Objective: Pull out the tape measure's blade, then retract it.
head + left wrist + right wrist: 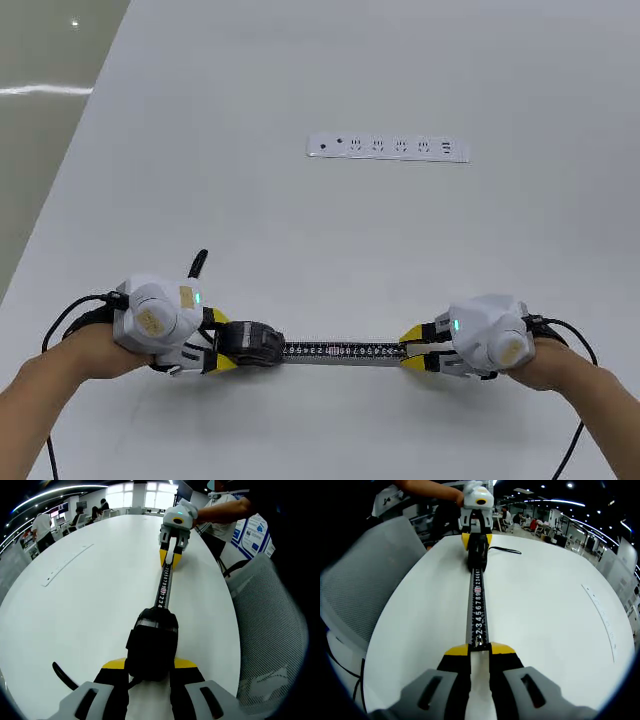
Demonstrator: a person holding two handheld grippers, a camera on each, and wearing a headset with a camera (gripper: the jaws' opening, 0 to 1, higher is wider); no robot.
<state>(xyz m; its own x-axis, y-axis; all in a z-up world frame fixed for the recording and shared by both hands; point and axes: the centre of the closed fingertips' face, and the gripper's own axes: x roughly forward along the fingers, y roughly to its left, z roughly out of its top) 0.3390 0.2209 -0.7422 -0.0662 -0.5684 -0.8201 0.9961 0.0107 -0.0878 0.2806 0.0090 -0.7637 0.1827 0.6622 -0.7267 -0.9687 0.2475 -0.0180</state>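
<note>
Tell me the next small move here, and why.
Probably ease the right gripper back toward the case, letting the blade retract under control. The blade is already drawn out between the grippers; the left gripper clamps the case and the right pinches the blade's tip.

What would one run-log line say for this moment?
left tongs: shut on tape measure case | right tongs: shut on blade | blade: pulled out, straight between both tongs | retract: not yet done
</note>
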